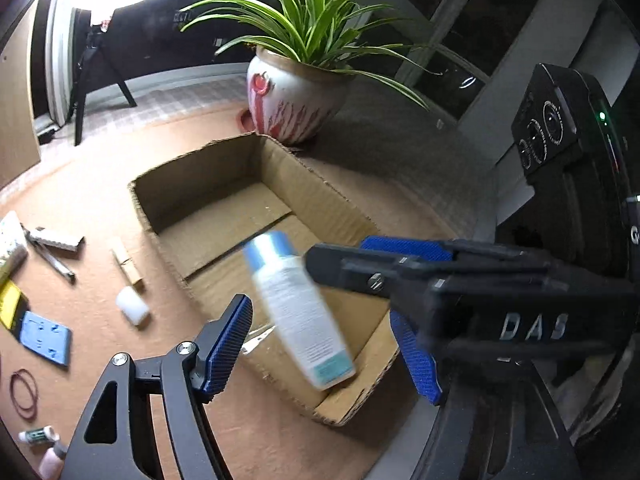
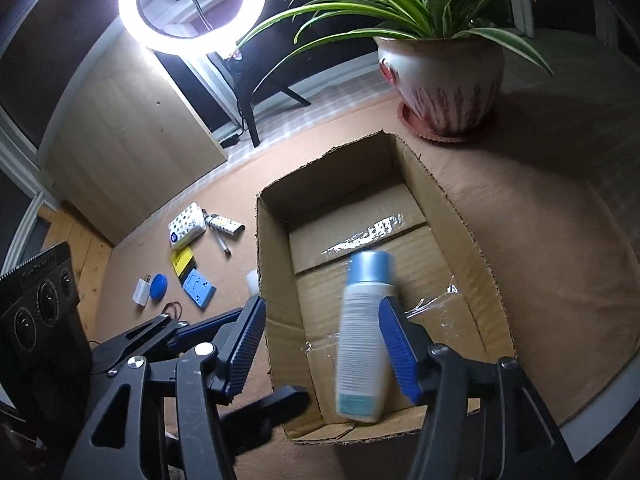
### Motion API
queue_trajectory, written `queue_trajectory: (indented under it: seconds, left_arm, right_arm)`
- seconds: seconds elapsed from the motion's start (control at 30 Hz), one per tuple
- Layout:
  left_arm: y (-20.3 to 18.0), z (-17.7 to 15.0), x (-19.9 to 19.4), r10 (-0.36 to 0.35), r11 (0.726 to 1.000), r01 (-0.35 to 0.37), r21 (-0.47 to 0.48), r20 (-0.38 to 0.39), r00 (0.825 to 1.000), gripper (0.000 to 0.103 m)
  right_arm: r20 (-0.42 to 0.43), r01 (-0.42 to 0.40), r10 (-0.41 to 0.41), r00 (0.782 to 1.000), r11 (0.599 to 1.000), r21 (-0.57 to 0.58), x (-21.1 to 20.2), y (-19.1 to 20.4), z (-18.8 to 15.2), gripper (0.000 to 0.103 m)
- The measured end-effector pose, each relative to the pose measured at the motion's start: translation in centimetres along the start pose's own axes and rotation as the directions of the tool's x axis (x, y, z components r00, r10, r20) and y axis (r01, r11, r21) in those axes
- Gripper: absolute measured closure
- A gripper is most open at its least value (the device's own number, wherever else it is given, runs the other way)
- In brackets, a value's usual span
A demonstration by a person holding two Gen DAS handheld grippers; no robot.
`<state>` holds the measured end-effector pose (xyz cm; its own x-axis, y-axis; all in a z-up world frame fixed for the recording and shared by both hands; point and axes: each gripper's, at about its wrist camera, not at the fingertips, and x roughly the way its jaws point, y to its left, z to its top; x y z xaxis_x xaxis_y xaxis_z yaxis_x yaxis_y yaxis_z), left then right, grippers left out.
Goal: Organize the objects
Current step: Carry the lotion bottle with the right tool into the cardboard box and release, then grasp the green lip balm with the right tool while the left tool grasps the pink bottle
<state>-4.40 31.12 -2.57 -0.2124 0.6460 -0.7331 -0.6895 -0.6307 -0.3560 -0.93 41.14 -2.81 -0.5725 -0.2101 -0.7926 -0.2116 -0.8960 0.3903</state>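
Below and ahead of both our grippers sits the open cardboard box [image 2: 280,240], stiff-walled and, we judge, light, its floor bare but for some clear tape. Inside its near end, the white bottle with the blue cap [image 2: 366,336] is blurred and tilted, cap pointing away from us. It looks like rigid, smooth plastic, probably slippery, so we would take it across the broad middle of the body rather than the cap.

Our right gripper [image 2: 324,348] stands parted; its right pad overlaps the bottle's side, its left pad well clear, so nothing is clamped. Our left gripper [image 1: 324,344] gapes wide, the bottle between its pads but untouched. Left of both tools, small items lie scattered [image 2: 188,256].
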Motion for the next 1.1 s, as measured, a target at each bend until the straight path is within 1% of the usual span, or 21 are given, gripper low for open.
queue_trajectory:
  seconds: [0.17,0.27,0.4,0.5,0.63,0.77,0.83,1.0,1.07,1.1]
  left_arm:
    - [1.8,-1.1,-2.0,0.033,0.999,-0.033,-0.017,0.011,0.999,0.028]
    - [4.2,-1.9,-3.0,0.041,0.997,-0.041,-0.061,0.005,0.999,0.028]
    - [7.7,-3.5,-5.3,0.093,0.988,-0.092,-0.124,0.000,0.996,0.028]
    - [10.2,-4.7,-7.3,0.127,0.978,-0.125,-0.167,0.001,0.992,0.028]
    - [13.7,-6.3,-9.7,0.191,0.958,-0.186,-0.220,-0.002,0.982,0.028]
    - [17.5,-8.3,-11.3,0.245,0.933,-0.243,-0.267,-0.025,0.969,0.028]
    - [19.5,-9.1,-11.7,0.265,0.921,-0.269,-0.282,-0.050,0.963,0.029]
    - [23.9,-10.6,-11.9,0.257,0.896,-0.275,-0.349,-0.099,0.961,0.029]
    - [25.0,-10.9,-11.9,0.246,0.892,-0.267,-0.364,-0.104,0.964,0.032]
    - [25.4,-11.0,-11.9,0.238,0.892,-0.260,-0.369,-0.107,0.965,0.037]
  right_arm:
    - [-0.003,-0.022,0.022,1.000,1.000,-0.004,0.2,0.9,-0.3,0.048]
    - [-0.008,-0.035,0.035,0.999,0.999,-0.014,0.4,1.9,-0.7,0.048]
    - [-0.024,-0.065,0.065,0.998,0.998,-0.025,0.9,3.4,-1.3,0.048]
    - [-0.040,-0.079,0.078,0.996,0.996,-0.038,1.4,4.5,-1.7,0.048]
    - [-0.057,-0.089,0.086,0.995,0.995,-0.044,2.1,5.6,-2.2,0.048]
    - [-0.069,-0.104,0.101,0.992,0.994,-0.045,2.7,6.6,-2.6,0.048]
    - [-0.081,-0.109,0.105,0.991,0.993,-0.048,3.1,7.1,-2.9,0.048]
    - [-0.110,-0.115,0.109,0.988,0.992,-0.052,4.2,8.2,-3.6,0.048]
    - [-0.122,-0.121,0.113,0.986,0.991,-0.056,4.5,8.8,-3.9,0.048]
    - [-0.126,-0.123,0.115,0.985,0.991,-0.059,4.6,9.0,-4.1,0.048]
